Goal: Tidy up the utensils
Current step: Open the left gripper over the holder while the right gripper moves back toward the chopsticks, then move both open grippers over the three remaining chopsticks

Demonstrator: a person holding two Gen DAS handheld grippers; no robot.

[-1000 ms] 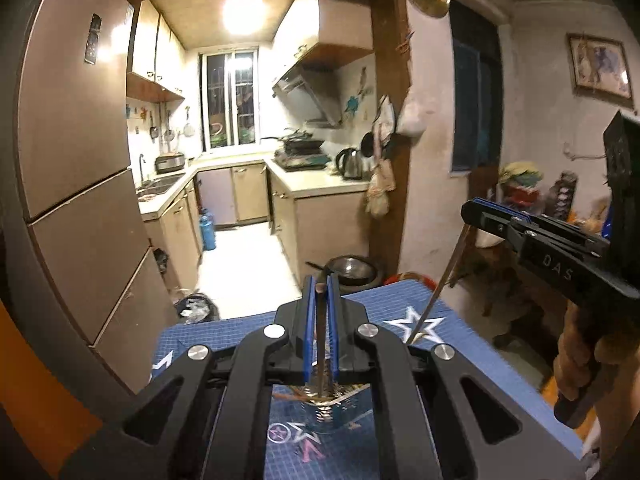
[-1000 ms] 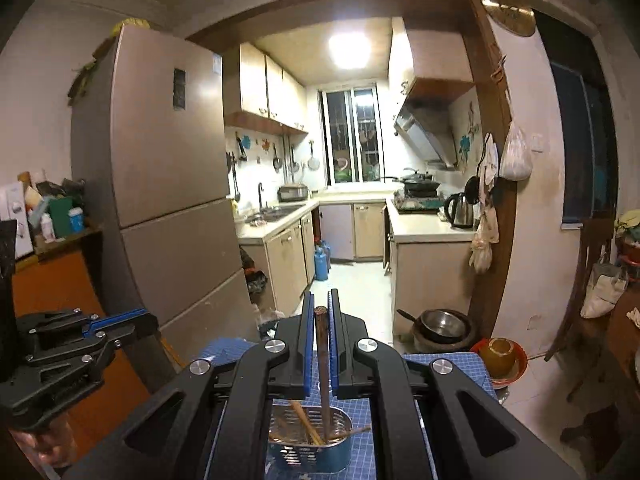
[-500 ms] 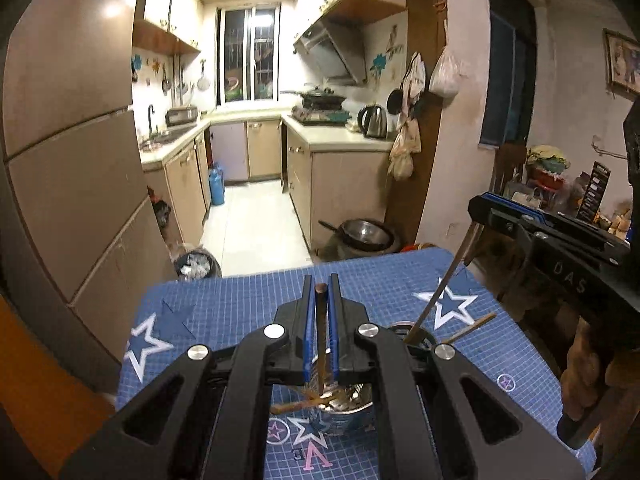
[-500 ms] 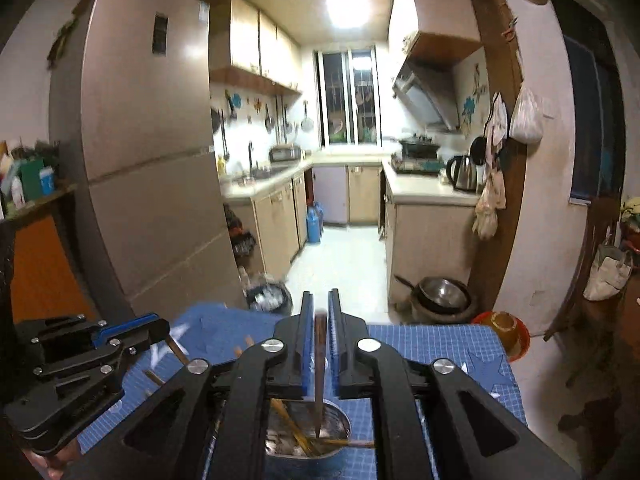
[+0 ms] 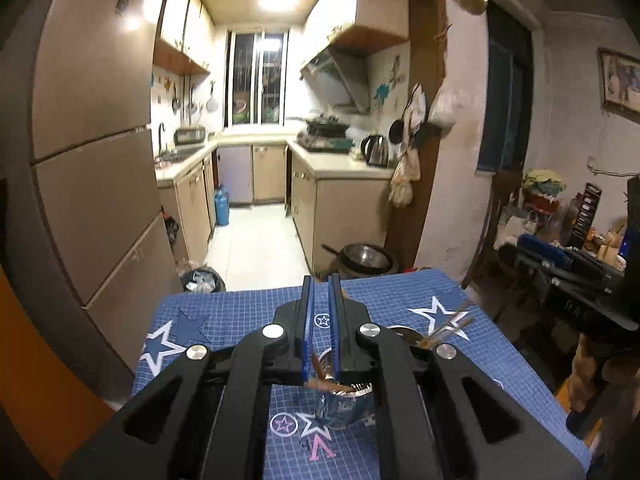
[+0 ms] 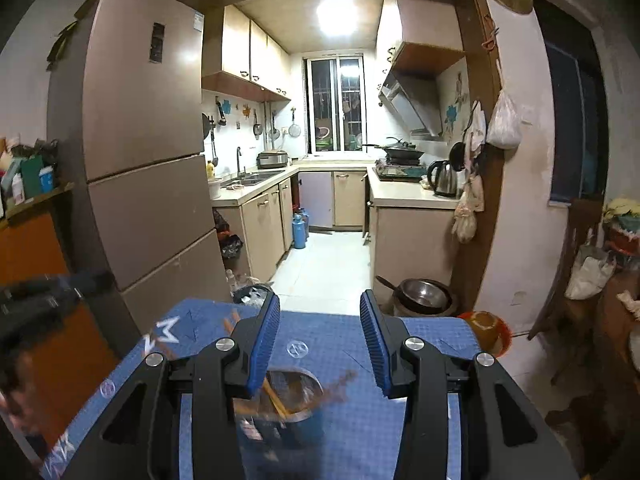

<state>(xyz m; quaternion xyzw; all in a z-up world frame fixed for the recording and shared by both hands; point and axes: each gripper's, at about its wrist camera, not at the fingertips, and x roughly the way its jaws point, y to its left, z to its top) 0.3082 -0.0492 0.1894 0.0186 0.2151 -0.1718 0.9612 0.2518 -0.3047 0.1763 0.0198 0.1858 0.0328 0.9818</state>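
**Chopsticks going into the cup**

Over the blue star-patterned surface (image 6: pixel 320 344), both claws hang just above a metal cup (image 6: pixel 294 412) that already bristles with brown chopsticks (image 6: pixel 276 398). Seen from the right wrist, the right claw (image 6: pixel 318 336) has just been opening: its blue pads stand well apart with nothing between them, and a blurred stick (image 6: pixel 338 386) lies tilted across the cup's rim, apparently just dropped. From the left wrist, the left claw (image 5: pixel 321 320) looks shut, its pads nearly together. Dark stick ends (image 5: pixel 320 370) show at the base of the pads over the cup (image 5: pixel 344 404), but whether the pads still pinch one cannot be told from this view. More stick tips (image 5: pixel 448 326) fan out to the right of the cup's rim.

The step in hand seems to be dropping the sticks into the cup. To do it well, the right claw should lift straight up, so its pads do not snag the leaning sticks or nudge the cup. If the left claw does carry a stick, it should hold the tip inside the rim before letting go, steeply enough that the stick slides down rather than bridging the rim. The cup looks light and crowded; a sideways knock could tip it or flick sticks onto the surface.
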